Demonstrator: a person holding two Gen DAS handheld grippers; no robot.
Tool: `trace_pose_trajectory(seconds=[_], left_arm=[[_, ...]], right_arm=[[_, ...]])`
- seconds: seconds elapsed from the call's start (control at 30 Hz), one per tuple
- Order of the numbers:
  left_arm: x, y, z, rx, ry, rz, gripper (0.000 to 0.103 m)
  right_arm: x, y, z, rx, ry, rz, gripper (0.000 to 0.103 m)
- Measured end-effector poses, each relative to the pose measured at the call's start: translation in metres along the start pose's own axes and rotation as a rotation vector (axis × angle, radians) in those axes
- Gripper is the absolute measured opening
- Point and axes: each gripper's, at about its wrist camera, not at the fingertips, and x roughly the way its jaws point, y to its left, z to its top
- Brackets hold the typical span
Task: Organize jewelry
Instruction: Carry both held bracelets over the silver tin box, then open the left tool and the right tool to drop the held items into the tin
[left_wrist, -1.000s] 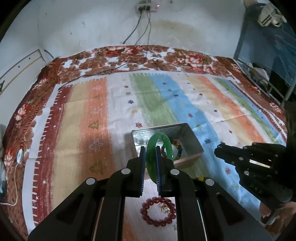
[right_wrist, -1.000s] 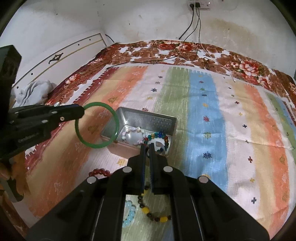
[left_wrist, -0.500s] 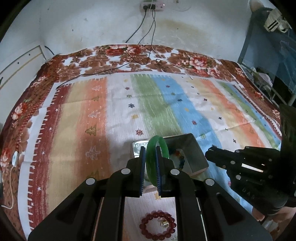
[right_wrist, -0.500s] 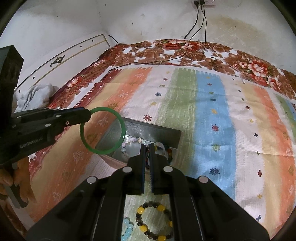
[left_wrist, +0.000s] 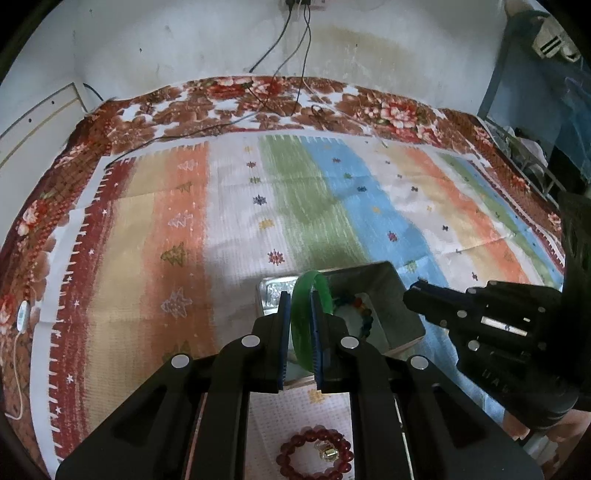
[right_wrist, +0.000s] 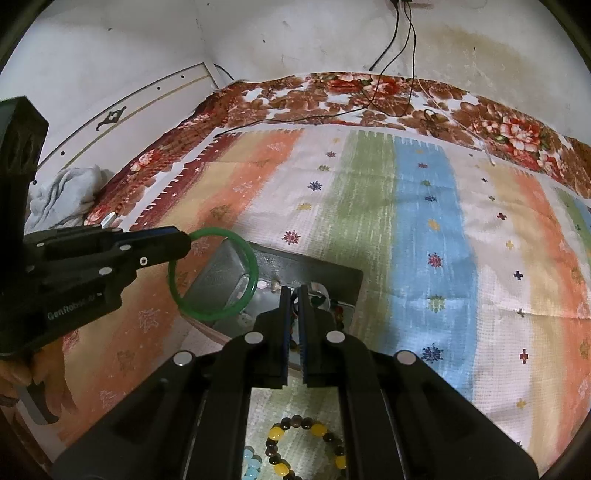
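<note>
My left gripper (left_wrist: 300, 297) is shut on a green jade bangle (left_wrist: 308, 295) and holds it upright over the near left part of an open metal box (left_wrist: 373, 280). In the right wrist view the bangle (right_wrist: 214, 273) hangs from the left gripper (right_wrist: 181, 243) above the box's left wall (right_wrist: 221, 280). The box holds several bead bracelets (left_wrist: 360, 314). My right gripper (right_wrist: 293, 295) is shut and empty, just above the box's near edge; it also shows in the left wrist view (left_wrist: 415, 291). A red bead bracelet (left_wrist: 314, 456) lies under my left gripper. A yellow and dark bead bracelet (right_wrist: 306, 448) and a pale blue one (right_wrist: 251, 461) lie under my right gripper.
A striped cloth (left_wrist: 295, 192) covers a floral bedspread (left_wrist: 258, 103). Black cables (left_wrist: 288, 44) run down the back wall onto the bed. A grey cloth heap (right_wrist: 62, 195) lies off the left side. A blue metal frame (left_wrist: 517, 92) stands at the right.
Both grippers have moved forward over the box. The bangle has gone from beside the box's left edge to above its left wall.
</note>
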Motion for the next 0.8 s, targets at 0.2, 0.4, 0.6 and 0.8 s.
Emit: trace_pose_trajectory(seconds=[0.2, 0.4, 0.6, 0.8], left_arm=[[-0.005, 0.006, 0.001, -0.01, -0.012, 0.019, 0.022], [-0.007, 0.015, 0.002, -0.043, -0.006, 0.0, 0.023], [-0.006, 0.015, 0.002, -0.039, -0.004, -0.005, 0.025], [-0.005, 0.011, 0.001, -0.021, -0.001, -0.008, 0.026]], right_arm=[[0.002, -0.009, -0.002, 0.024, 0.01, -0.017, 0.044], [-0.001, -0.014, -0.001, 0.038, 0.004, -0.02, 0.044], [-0.002, -0.016, 0.001, 0.045, 0.004, -0.025, 0.045], [-0.005, -0.017, 0.001, 0.044, -0.003, -0.026, 0.045]])
